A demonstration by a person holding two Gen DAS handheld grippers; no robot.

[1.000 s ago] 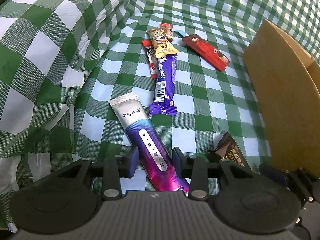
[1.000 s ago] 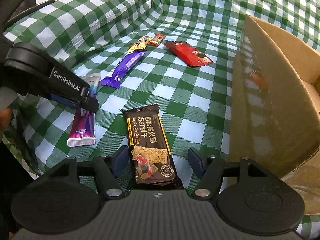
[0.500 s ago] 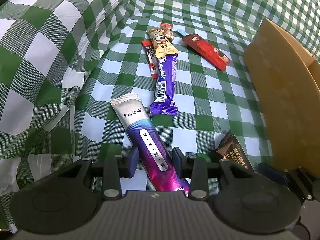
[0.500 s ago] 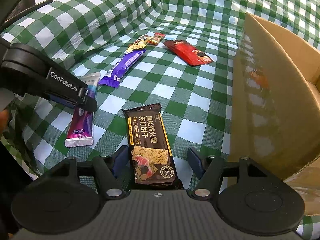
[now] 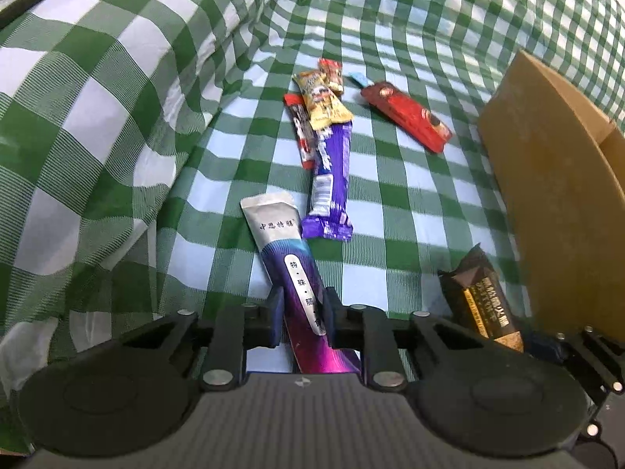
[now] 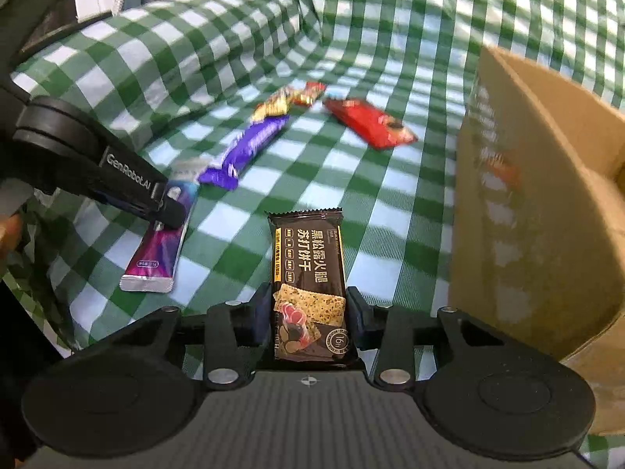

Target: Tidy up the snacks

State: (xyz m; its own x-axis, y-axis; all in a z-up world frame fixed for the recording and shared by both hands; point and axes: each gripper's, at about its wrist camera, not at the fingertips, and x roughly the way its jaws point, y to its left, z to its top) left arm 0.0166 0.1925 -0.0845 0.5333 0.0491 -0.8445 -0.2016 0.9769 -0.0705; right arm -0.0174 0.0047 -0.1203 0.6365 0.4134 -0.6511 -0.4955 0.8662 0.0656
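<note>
Two claws, each closed on a snack. Left claw (image 5: pixel 301 305) pinches the long purple-and-silver pouch (image 5: pixel 291 265) near its lower half; the pouch lies flat on the green checked cloth (image 5: pixel 117 125). Right claw (image 6: pixel 308 314) presses both sides of the dark cracker packet (image 6: pixel 308 273), also flat on the cloth, just left of the cardboard box (image 6: pixel 539 203). Beyond the pouch: purple bar (image 5: pixel 330 179), its far end under a yellow wrapper (image 5: pixel 322 101), with a thin red stick (image 5: pixel 300 133) alongside. A small red wrapper (image 5: pixel 330 72) sits behind. Red packet (image 5: pixel 406 115) lies apart, to the right, nearer the box.
</note>
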